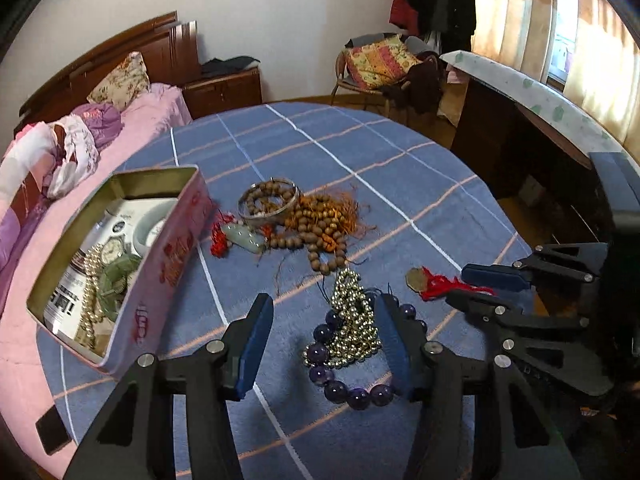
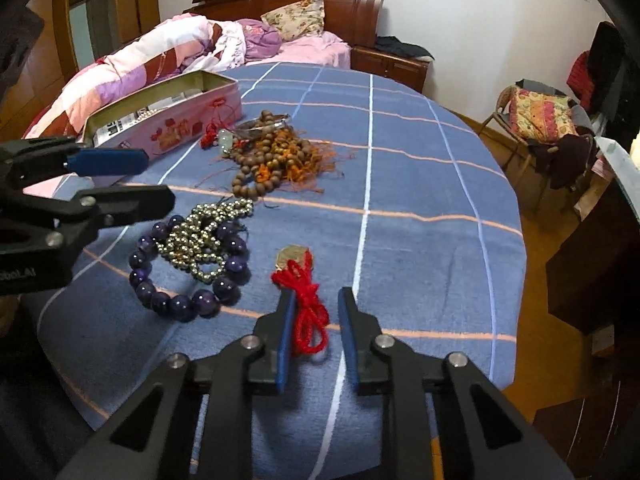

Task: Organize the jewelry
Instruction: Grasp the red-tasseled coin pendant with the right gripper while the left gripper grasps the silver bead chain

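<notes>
A pink tin box with pearls and a watch inside stands at the left of the blue checked table; it also shows in the right wrist view. A purple bead bracelet and silver bead strand lie between my open left gripper's fingers. My right gripper is open around the red cord of a gold pendant, both resting on the cloth. Brown wooden beads, a silver bangle and a jade pendant lie farther back.
A bed with pink bedding runs along the table's left side. A chair piled with cushions and clothes stands beyond the table. A dark desk is at the right. The table edge is near at front and right.
</notes>
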Demonstrator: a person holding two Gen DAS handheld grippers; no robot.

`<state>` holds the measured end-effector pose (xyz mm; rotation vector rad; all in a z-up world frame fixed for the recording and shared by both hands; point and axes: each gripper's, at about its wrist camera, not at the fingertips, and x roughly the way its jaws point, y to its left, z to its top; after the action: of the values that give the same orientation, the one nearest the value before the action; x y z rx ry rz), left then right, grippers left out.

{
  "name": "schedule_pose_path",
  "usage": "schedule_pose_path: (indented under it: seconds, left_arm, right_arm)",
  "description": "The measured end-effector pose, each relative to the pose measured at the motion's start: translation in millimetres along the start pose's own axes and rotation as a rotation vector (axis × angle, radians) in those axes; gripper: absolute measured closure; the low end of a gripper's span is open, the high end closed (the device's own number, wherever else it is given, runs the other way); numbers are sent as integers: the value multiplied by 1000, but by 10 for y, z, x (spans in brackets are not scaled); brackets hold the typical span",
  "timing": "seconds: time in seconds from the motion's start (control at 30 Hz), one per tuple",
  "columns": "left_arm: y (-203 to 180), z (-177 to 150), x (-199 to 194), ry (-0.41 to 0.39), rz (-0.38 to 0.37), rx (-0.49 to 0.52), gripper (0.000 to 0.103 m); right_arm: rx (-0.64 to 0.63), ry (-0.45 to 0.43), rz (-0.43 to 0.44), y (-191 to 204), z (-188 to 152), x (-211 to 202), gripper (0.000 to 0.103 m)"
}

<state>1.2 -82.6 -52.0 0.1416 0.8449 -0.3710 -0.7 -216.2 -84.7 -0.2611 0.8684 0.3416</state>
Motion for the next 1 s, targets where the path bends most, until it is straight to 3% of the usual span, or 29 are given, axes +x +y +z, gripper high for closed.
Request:
schedule_pose_path:
  seconds: [0.1, 0.2, 0.33, 0.43, 0.47, 0.67, 1.0]
  left_arm:
    - [-23, -14, 41, 16, -8, 5, 51]
    - [-55, -18, 127, 43, -17, 12, 62]
    - [-61, -23, 231, 84, -56, 7, 90]
    - [-78, -31, 240, 90, -71, 15, 93]
    - [-75, -32, 227, 85, -78, 13, 99]
    - [-66, 8, -28, -24, -82, 6, 99]
    - [149, 204, -374, -136, -94, -62, 99]
  right_arm:
    - [-27, -11, -60, 65, -8, 6, 91]
    - [-30, -19, -80, 88, -26, -9, 92]
    - [-35, -19, -75, 120, -22, -17, 93]
    - [-37, -19, -72, 125, -28, -10, 92]
    - [-37, -20, -72, 128, -26, -9, 92]
    - [-17, -33, -58, 113, -15, -27, 92]
    - [12, -85, -53, 44, 71, -150, 93]
